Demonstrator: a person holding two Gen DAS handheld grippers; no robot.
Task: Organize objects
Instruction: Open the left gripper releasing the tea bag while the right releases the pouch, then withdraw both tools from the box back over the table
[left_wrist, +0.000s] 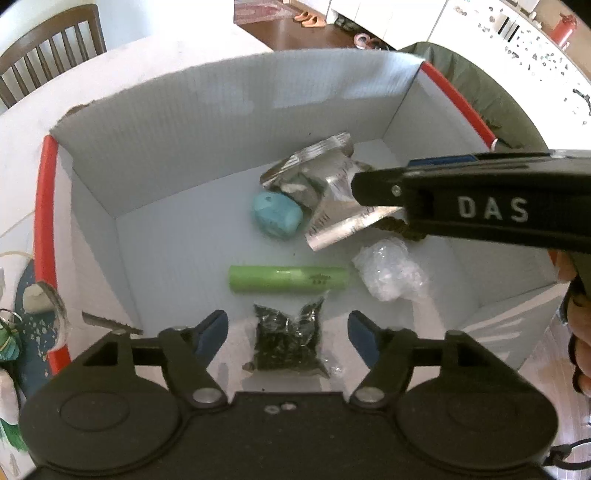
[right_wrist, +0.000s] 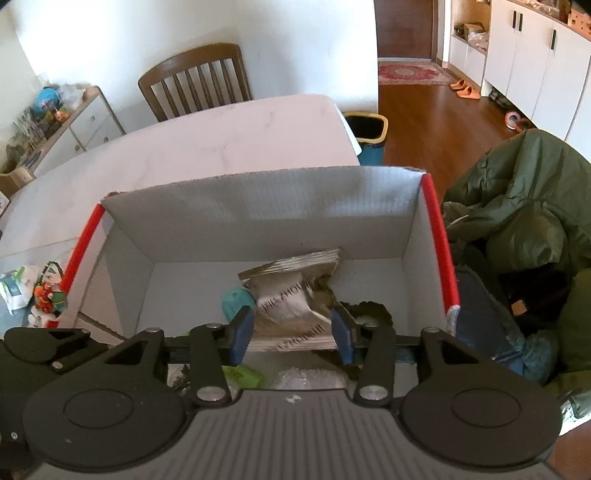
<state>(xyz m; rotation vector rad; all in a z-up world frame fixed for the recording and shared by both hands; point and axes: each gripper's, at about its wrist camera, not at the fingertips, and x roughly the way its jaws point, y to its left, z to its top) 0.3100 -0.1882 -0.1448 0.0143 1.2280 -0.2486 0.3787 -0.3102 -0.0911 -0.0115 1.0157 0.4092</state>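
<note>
The silver foil pouch (right_wrist: 291, 295) is crinkled and shiny, with a ridged sealed top edge and dark print that is only partly legible. It sits inside the white corrugated box (left_wrist: 207, 122) (red-edged on two sides), clamped between the blue pads of the right gripper (right_wrist: 291, 332). The left gripper (left_wrist: 288, 332) hangs with its jaws apart over a bag of dark bits (left_wrist: 288, 339). The right gripper's arm reads "DAS". Nearby lie a green tube (left_wrist: 288, 279), a turquoise lump (left_wrist: 275, 218) and crumpled clear plastic (left_wrist: 391, 275).
</note>
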